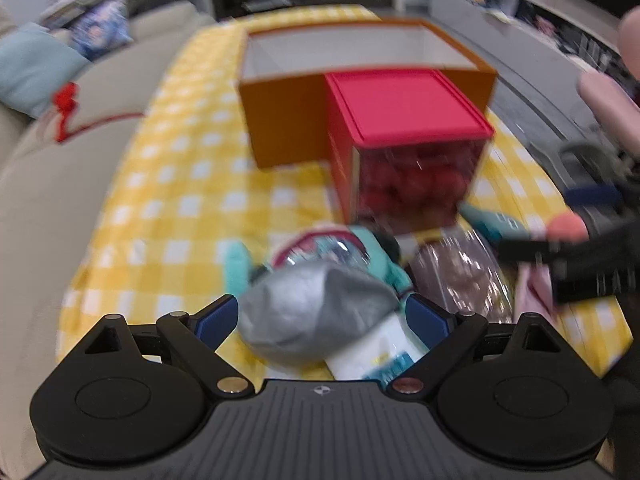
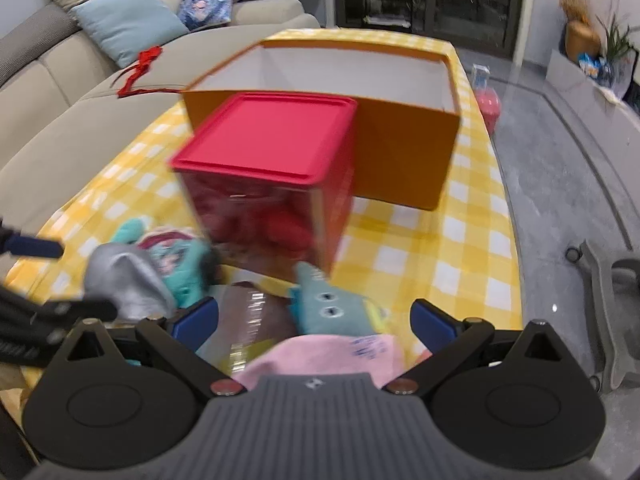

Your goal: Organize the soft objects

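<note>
My left gripper (image 1: 322,316) is open, its blue fingers on either side of a grey soft toy (image 1: 316,312); whether they touch it is unclear. Behind the toy lie a teal plush in clear wrap (image 1: 332,248) and a brown wrapped item (image 1: 460,276). My right gripper (image 2: 315,318) is open above a pink cloth (image 2: 332,352) and a teal plush with button eyes (image 2: 328,304). A clear container with a red lid (image 2: 268,140) holds red soft things. Behind it stands an open orange box (image 2: 404,156) with a white inside.
Everything sits on a table with a yellow checked cloth (image 1: 168,208). A beige sofa (image 1: 60,200) with a blue cushion (image 2: 128,20) and a red ribbon (image 1: 66,108) runs along the left. Grey floor (image 2: 580,180) and a pink tub (image 2: 488,106) lie to the right.
</note>
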A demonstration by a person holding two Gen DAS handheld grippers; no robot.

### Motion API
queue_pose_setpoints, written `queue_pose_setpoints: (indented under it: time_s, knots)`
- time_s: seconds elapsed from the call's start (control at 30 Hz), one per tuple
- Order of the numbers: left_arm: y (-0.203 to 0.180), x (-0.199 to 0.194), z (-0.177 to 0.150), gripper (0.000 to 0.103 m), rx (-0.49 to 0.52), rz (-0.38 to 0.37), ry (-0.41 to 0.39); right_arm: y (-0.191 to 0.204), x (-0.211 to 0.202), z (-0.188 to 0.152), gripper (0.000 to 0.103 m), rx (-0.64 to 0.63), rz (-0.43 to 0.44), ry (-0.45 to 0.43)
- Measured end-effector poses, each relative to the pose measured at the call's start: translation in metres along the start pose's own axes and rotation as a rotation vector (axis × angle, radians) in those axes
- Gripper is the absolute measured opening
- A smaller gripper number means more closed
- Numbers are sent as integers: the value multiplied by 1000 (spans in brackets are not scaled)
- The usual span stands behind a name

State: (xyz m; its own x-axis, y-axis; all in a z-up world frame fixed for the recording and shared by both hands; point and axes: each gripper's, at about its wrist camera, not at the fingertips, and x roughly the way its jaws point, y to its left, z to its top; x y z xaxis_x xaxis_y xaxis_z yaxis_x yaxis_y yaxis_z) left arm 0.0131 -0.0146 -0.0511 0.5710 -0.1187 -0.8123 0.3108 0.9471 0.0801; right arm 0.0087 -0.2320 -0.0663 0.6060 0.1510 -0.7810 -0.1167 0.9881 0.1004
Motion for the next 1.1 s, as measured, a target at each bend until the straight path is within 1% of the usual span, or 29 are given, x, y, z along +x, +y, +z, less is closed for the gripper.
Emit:
queue_pose_setpoints:
  time_s: [0.07, 0.13, 0.2, 0.23, 0.27, 0.33, 0.4, 0.43, 0.47, 0.53, 0.6, 0.7, 0.73, 0.77, 0.8, 0.87, 0.9, 0.97, 1.0, 1.07, 1.1]
  knots:
    - [1, 8, 0, 103, 22, -48, 50, -18, 17, 2, 99, 49, 7, 31]
    - [0, 20, 1, 103, 23, -82, 102, -33, 36, 2, 93, 111, 39, 78]
    - [-2, 30, 2, 103, 14, -95, 126, -44, 52, 0, 88, 176, 83, 123]
    - [-3, 35, 3, 103, 9, -98, 134, -47, 59, 0, 88, 201, 108, 136]
    - [-3, 39, 3, 103, 2, -99, 139, -46, 61, 1, 88, 188, 121, 128]
    - [0, 45, 4, 103, -14, -94, 150, -39, 65, 6, 85, 135, 112, 127]
    - [4, 51, 4, 103, -39, -96, 165, -36, 70, 7, 83, 126, 106, 131]
    - [7, 54, 4, 103, -63, -103, 176, -35, 70, 7, 81, 116, 89, 130]
    - [11, 56, 5, 103, -88, -108, 186, -33, 70, 7, 77, 99, 71, 128]
    - [17, 59, 5, 103, -140, -117, 190, -31, 69, 5, 64, 69, 61, 122]
    - [23, 59, 7, 103, -179, -122, 179, -30, 67, 4, 58, 73, 55, 116]
    - [29, 67, 9, 103, -227, -95, 185, -39, 61, 5, 55, 119, 65, 102]
    - [31, 71, 8, 101, -242, -81, 193, -44, 58, 5, 54, 147, 70, 94]
    - [33, 74, 7, 93, -256, -73, 200, -49, 55, 6, 54, 174, 70, 84]
    - [36, 75, 7, 89, -270, -79, 204, -55, 51, 7, 54, 211, 69, 63]
    - [42, 73, 6, 72, -313, -108, 201, -68, 46, 9, 54, 278, 85, 34]
    - [45, 72, 6, 69, -338, -118, 196, -73, 42, 10, 54, 312, 92, 16]
    - [51, 69, 4, 57, -394, -106, 193, -83, 33, 11, 54, 363, 99, -34]
    - [53, 68, 3, 53, -413, -100, 193, -87, 29, 12, 54, 385, 91, -63]
    - [56, 66, 2, 34, -447, -104, 198, -90, 20, 12, 54, 414, 74, -126]
    - [56, 64, 1, 29, -458, -102, 203, -92, 15, 12, 54, 431, 81, -163]
